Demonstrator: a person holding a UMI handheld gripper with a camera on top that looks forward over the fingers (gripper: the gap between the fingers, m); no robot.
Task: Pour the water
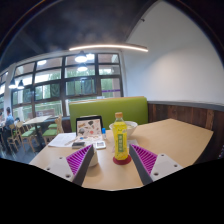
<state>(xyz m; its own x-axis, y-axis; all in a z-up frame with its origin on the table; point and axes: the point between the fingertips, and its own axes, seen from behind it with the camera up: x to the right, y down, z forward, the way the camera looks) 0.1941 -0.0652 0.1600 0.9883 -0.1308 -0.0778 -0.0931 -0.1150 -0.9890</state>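
Note:
A yellow drink bottle (120, 136) with an orange cap and a green label stands upright on a red coaster (121, 159) on the wooden table (175, 138). My gripper (112, 163) is open, its purple pads (144, 157) spread wide to either side. The bottle stands just ahead of the fingertips, roughly midway between them, with clear gaps on both sides. A white cup or bowl (80, 150) sits by the left finger, partly hidden by it.
Behind the bottle lie a tablet or framed picture (89, 126), some small boxes and papers (62, 141). A green bench back (112, 106) runs behind the table. Windows and other tables fill the far left. Bare tabletop stretches to the right.

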